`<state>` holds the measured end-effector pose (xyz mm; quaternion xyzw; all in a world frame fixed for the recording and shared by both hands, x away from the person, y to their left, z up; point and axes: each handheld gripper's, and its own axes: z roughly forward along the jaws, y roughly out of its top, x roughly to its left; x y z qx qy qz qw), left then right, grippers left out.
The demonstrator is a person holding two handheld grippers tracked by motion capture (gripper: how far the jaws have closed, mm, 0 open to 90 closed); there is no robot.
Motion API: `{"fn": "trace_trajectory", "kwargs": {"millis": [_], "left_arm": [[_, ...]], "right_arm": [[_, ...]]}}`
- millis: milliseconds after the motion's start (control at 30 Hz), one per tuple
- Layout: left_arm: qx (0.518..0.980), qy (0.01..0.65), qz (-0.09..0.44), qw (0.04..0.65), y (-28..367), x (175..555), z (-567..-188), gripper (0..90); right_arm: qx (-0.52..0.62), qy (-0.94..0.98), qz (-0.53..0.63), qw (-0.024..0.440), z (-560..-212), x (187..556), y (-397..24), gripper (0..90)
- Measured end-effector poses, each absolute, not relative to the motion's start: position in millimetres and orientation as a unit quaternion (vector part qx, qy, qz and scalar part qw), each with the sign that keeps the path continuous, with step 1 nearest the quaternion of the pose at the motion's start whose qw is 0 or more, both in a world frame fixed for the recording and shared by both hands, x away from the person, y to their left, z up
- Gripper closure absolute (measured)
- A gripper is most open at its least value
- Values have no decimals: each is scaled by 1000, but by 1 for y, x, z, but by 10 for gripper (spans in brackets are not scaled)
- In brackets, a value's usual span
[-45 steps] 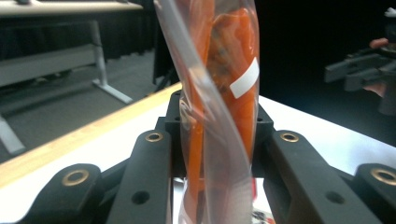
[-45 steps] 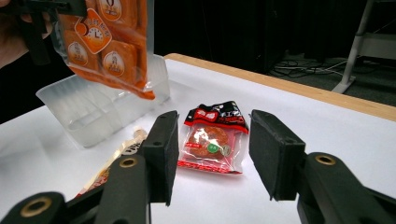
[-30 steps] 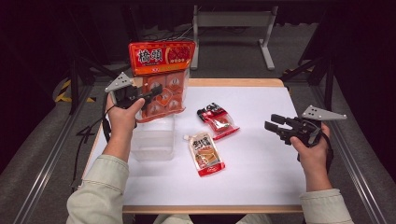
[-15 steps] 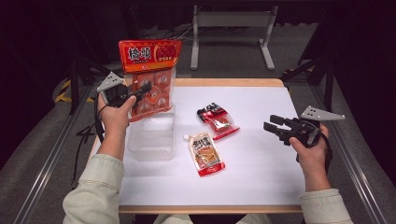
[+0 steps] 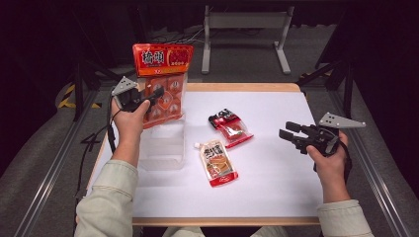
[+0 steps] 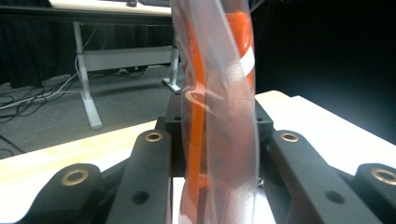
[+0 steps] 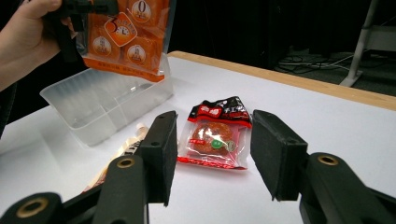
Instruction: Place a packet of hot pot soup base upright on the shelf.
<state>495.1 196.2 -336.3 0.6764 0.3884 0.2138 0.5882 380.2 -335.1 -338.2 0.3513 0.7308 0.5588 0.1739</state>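
Left claw (image 5: 152, 97) has the orange snack bag (image 5: 163, 86) clamped and hanging above the clear tub (image 5: 163, 148), while the right claw (image 5: 286, 131) sits open and empty over the tabletop (image 5: 276, 187).

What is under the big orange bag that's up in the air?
A clear plastic box sits under the orange bag, which the left gripper holds above it. The box looks empty, but the bag hides its far end in the high view.

Glossy plastic orange packet (image 5: 163, 91), clear, perhaps matt plastic tub (image 5: 163, 145), smooth white tabletop (image 5: 276, 173).
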Motion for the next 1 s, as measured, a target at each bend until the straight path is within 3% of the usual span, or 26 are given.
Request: {"fn": "trace_trajectory", "kwargs": {"millis": [1000], "left_arm": [[693, 401, 196, 565, 186, 510, -355, 702]], "right_arm": [[347, 734, 559, 167, -340, 380, -330, 510]]}}
